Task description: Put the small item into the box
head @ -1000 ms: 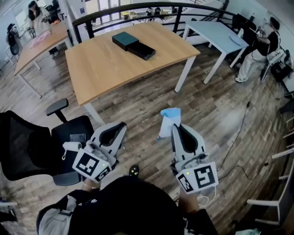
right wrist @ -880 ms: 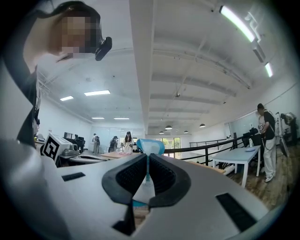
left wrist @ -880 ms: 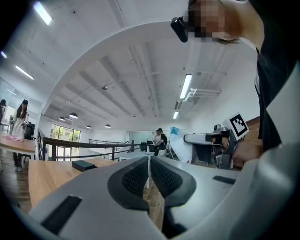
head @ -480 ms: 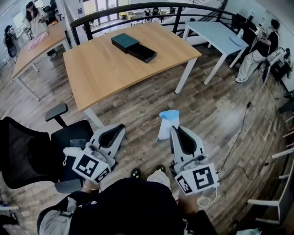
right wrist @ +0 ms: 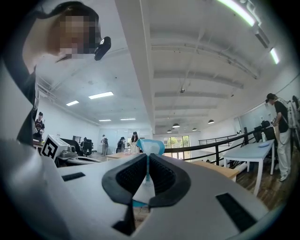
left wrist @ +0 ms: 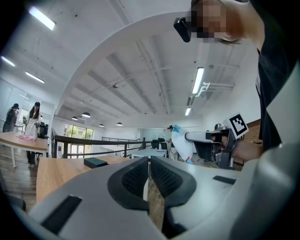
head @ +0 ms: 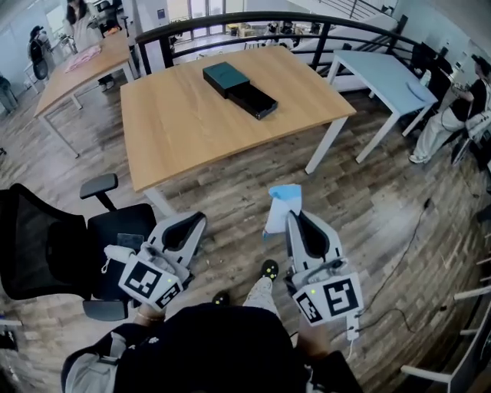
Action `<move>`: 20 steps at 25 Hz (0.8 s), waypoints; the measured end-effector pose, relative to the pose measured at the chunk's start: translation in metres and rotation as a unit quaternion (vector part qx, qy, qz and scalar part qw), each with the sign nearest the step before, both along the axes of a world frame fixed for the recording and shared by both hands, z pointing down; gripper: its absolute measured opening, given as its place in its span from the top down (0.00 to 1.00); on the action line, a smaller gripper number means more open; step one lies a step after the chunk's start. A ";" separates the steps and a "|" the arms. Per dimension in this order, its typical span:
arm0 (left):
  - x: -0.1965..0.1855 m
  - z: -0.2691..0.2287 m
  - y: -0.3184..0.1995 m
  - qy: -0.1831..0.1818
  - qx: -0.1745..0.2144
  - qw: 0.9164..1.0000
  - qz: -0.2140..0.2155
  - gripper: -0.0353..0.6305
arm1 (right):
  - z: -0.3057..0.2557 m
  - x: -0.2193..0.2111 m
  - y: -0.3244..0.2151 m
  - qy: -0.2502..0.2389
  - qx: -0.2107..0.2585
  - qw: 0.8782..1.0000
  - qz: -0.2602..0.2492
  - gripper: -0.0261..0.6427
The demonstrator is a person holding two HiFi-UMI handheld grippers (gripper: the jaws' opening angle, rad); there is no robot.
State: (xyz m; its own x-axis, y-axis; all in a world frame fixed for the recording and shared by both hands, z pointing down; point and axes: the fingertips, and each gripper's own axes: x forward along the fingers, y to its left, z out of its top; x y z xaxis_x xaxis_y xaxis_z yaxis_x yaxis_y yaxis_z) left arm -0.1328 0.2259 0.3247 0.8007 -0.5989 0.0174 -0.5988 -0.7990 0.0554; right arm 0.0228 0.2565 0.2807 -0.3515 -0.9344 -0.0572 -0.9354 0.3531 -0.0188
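My right gripper point(head: 292, 214) is shut on a small white packet with a light blue top point(head: 281, 205), held over the wood floor short of the table; in the right gripper view the packet point(right wrist: 147, 148) sticks up between the pressed pads. My left gripper point(head: 197, 222) is shut with nothing in it, its pads touching in the left gripper view point(left wrist: 149, 165). The dark box point(head: 256, 100) lies open on the wooden table point(head: 192, 127), its teal lid point(head: 225, 75) beside it at the far end. From the left gripper view the packet point(left wrist: 182, 142) and the box point(left wrist: 95, 162) both show ahead.
A black office chair point(head: 61, 246) stands at my left. A white table point(head: 380, 73) is at the right, with a seated person point(head: 453, 111) beyond it. A black railing point(head: 230, 23) runs behind the wooden table. A cable point(head: 410, 230) trails on the floor at the right.
The view has shifted: the table and box now sit further right and nearer in the frame. My foot has stepped forward between the grippers. Both grippers hold as before.
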 end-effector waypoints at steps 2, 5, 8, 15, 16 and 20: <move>0.010 -0.002 -0.014 -0.001 0.004 1.000 -0.014 0.91 | -0.002 0.012 -0.018 0.000 0.004 1.000 -0.015 0.92; 0.026 -0.005 -0.037 -0.002 0.008 0.999 -0.035 0.91 | -0.003 0.032 -0.046 -0.001 0.005 0.999 -0.032 0.92; 0.047 -0.005 -0.062 -0.003 0.006 0.999 -0.051 0.91 | -0.003 0.055 -0.074 -0.001 0.005 0.999 -0.046 0.92; 0.097 -0.012 -0.116 -0.007 0.005 0.997 -0.078 0.91 | -0.007 0.104 -0.136 -0.004 0.002 0.997 -0.077 0.92; 0.104 -0.013 -0.123 -0.007 0.005 0.997 -0.083 0.91 | -0.007 0.111 -0.144 -0.004 0.002 0.997 -0.081 0.92; 0.137 -0.014 -0.151 -0.013 0.008 0.995 -0.100 0.91 | -0.007 0.146 -0.172 -0.008 0.005 0.996 -0.091 0.92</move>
